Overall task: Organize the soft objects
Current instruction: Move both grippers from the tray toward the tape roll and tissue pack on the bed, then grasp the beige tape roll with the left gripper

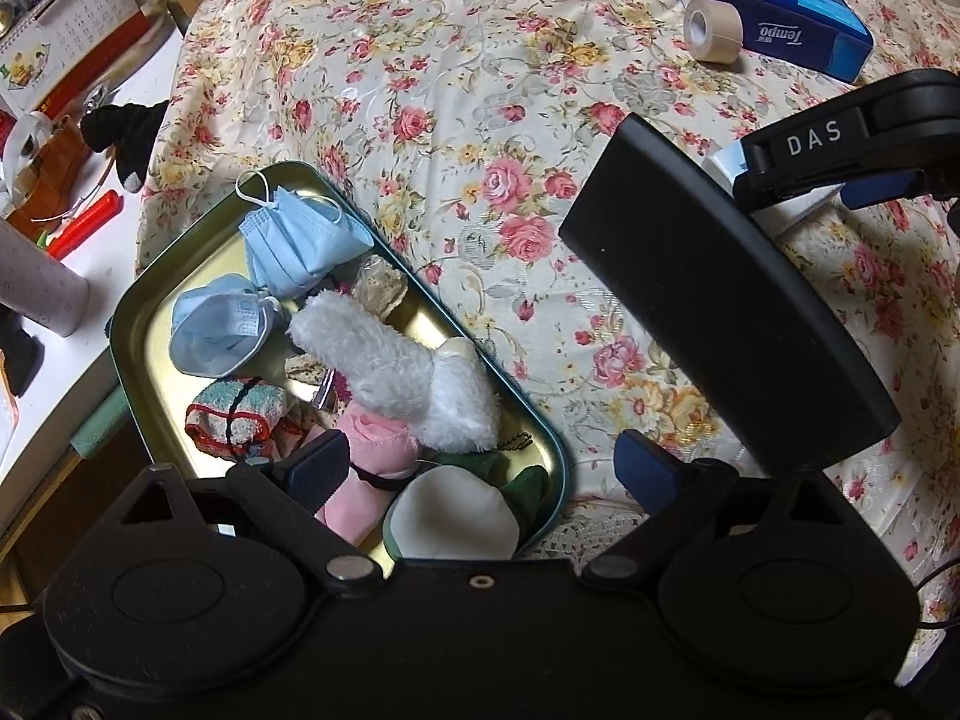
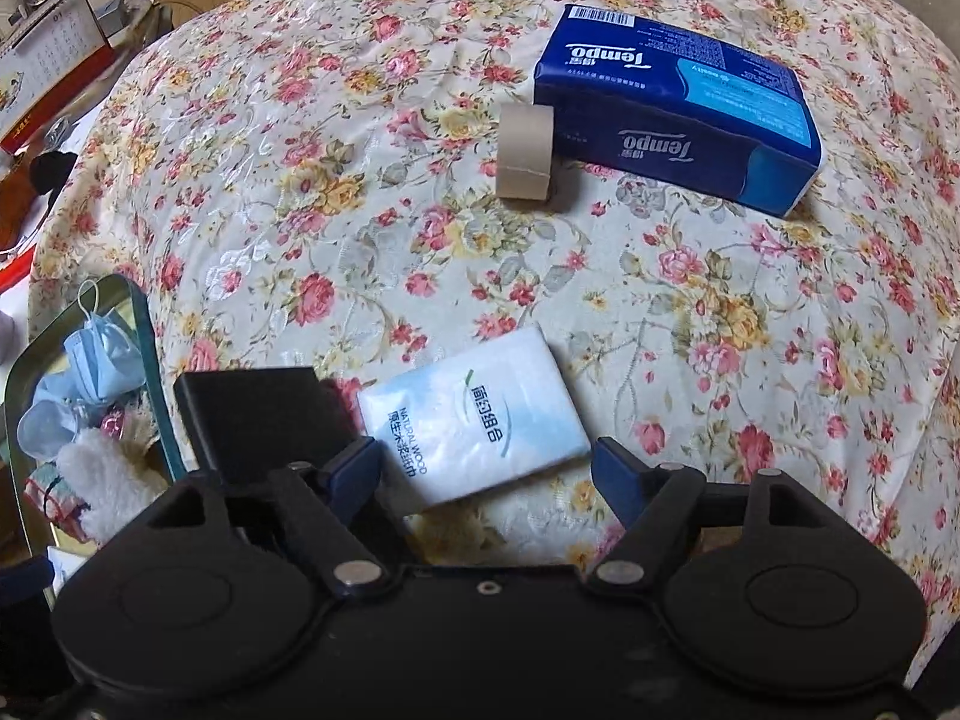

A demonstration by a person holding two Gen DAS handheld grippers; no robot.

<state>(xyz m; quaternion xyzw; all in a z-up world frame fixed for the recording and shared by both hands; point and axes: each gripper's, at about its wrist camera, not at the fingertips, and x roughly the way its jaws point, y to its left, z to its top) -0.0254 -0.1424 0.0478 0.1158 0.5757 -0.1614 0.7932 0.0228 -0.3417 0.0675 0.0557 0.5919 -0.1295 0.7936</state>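
White tissue pack [image 2: 474,414], glossy plastic, flat rectangle, green logo, lies on floral cloth [image 2: 360,180] between right gripper [image 2: 489,471] pads, jaws apart, untouched. Left gripper [image 1: 486,471] wide, holding nothing, over metal tin [image 1: 144,312] of fluffy, knitted items.

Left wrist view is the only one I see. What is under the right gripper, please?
Observer: A small white tissue pack, lying flat on the flowered cloth.
Operator: Do the jaws hold it already?
Observer: No. The right gripper is open, one finger on each side of the pack, not pressing.
Operator: Is something close beside the pack?
Observer: Yes, the black case lies right beside its left edge, between it and the tin.
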